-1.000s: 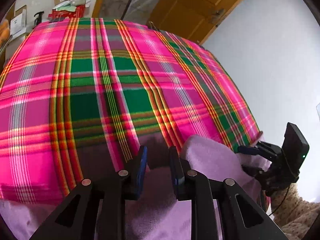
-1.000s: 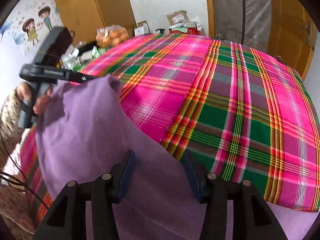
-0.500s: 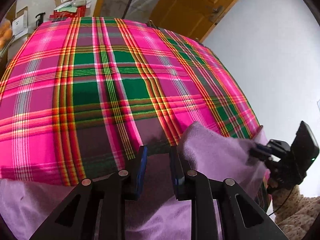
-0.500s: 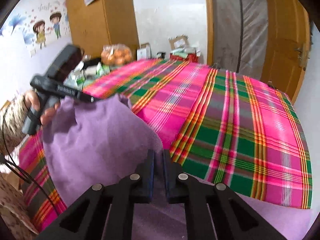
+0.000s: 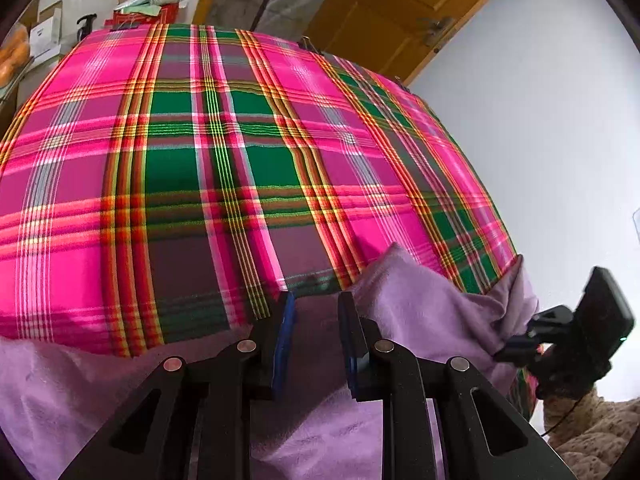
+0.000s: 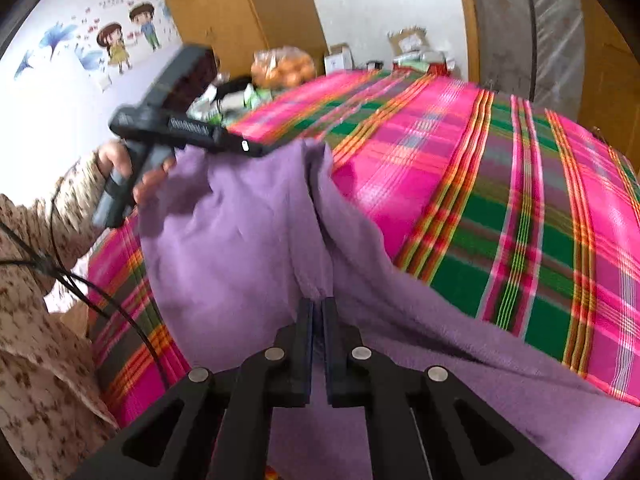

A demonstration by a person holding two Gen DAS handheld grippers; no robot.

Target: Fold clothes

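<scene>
Cloth fills the bottom of the left wrist view: the purple garment [image 5: 420,304] lies at the near edge of the bed, over the plaid blanket [image 5: 240,160]. The left gripper [image 5: 316,340] holds a bunched fold between its narrowly parted pads, as it did a second ago. At the right edge, the right gripper [image 5: 516,348] now pinches the garment's far corner.

In the right wrist view, the right gripper [image 6: 318,320], which stood spread a second ago, is pressed together on a gathered pleat of the garment [image 6: 240,240]. The left gripper [image 6: 256,148] grips the upper edge. With both ends caught, the garment looks ready to be lifted and spread for folding.
</scene>
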